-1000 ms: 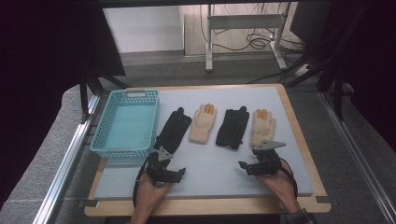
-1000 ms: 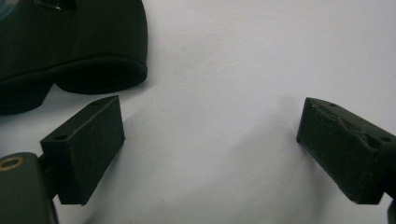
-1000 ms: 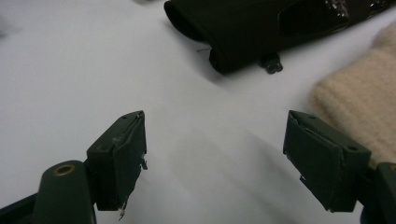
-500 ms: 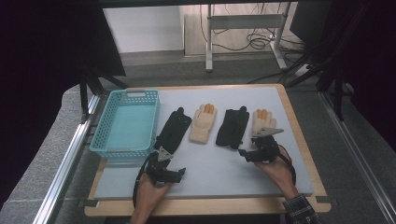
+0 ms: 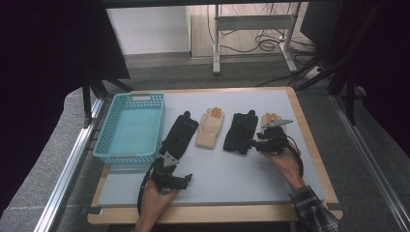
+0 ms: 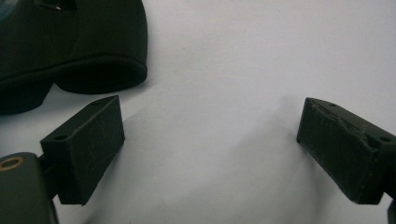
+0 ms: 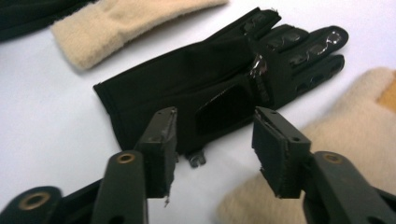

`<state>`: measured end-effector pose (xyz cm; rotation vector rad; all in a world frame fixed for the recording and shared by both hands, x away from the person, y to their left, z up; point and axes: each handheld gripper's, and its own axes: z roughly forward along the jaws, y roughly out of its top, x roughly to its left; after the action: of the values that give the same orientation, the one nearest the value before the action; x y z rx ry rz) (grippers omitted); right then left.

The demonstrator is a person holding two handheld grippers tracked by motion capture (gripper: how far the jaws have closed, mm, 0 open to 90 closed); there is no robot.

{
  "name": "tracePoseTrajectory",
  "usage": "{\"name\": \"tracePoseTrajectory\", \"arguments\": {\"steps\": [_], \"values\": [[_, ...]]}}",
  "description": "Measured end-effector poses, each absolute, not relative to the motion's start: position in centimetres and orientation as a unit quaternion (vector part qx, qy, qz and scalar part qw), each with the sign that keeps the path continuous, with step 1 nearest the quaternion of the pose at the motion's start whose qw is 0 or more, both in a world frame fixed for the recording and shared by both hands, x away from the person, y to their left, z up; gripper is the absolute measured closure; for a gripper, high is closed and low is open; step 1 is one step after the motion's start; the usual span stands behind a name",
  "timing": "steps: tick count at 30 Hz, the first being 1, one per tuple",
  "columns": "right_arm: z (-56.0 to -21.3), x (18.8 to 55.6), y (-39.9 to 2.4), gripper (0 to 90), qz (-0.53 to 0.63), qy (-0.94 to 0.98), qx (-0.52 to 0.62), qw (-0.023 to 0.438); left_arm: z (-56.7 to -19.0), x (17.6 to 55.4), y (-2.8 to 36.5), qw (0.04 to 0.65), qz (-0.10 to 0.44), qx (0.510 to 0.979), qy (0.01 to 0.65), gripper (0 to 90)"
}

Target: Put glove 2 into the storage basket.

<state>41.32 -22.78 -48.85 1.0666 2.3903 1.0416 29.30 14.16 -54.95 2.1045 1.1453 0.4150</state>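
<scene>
Hovering, right hand-held gripper [image 5: 252, 143]: jaws part-way apart, just been closing in; nothing pinched yet. Sits at wrist edge of 2nd black glove [image 5: 240, 132], ~3 o'clock on the surface [image 5: 227, 174].
Right gripper view: jaws straddle black glove [image 7: 219, 88] cuff side edge; pads not pressing it. Small tab at glove edge shows between jaws. Beige glove [image 7: 345, 154] at 4 o'clock, other beige cuff [image 7: 116, 28] at 11 o'clock.
Left hand-held gripper [image 5: 180, 175]: jaws wide apart, empty, low over bare surface at ~7 o'clock, just below cuff of 1st black glove [image 5: 179, 135].
Left gripper view: pads [image 6: 88, 144] well apart, white surface [image 6: 224, 70] between; black cuff [image 6: 93, 51] at 10 o'clock, not touched.
Glove row, 9 → 3 o'clock: black, beige w/ orange tips [image 5: 210, 127], black, beige [image 5: 270, 119] (partly under right gripper's grey plate). All flat, fingers pointing to 12 o'clock, side by side, apart.
Basket [image 5: 109, 145]: teal plastic mesh, at 9 o'clock, just beside 1st black glove.
Hands: left [image 5: 153, 199] from 6 o'clock; right [image 5: 285, 163] w/ plaid sleeve [image 5: 314, 212] from 5 o'clock.
</scene>
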Motion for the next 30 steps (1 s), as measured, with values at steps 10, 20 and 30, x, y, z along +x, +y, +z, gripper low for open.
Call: {"name": "tracePoseTrajectory", "arguments": {"steps": [10, 20, 30], "values": [[-48.7, 44.1, -21.4, 62.0, 0.358, 0.838, 0.376, 0.165, -55.0, 29.3, 14.2, 0.348, 0.16, 0.811, 0.442, 7.8], [-49.1, 47.0, -19.5, 48.7, 0.339, 0.84, 0.383, 0.181, -55.0, 29.3, 14.2, 0.348, 0.16, 0.811, 0.442, 7.8], [-51.3, 49.3, -18.1, 47.8, 0.298, 0.854, 0.382, 0.187, -55.0, 29.3, 14.2, 0.348, 0.159, 0.812, 0.441, 7.8]]}}
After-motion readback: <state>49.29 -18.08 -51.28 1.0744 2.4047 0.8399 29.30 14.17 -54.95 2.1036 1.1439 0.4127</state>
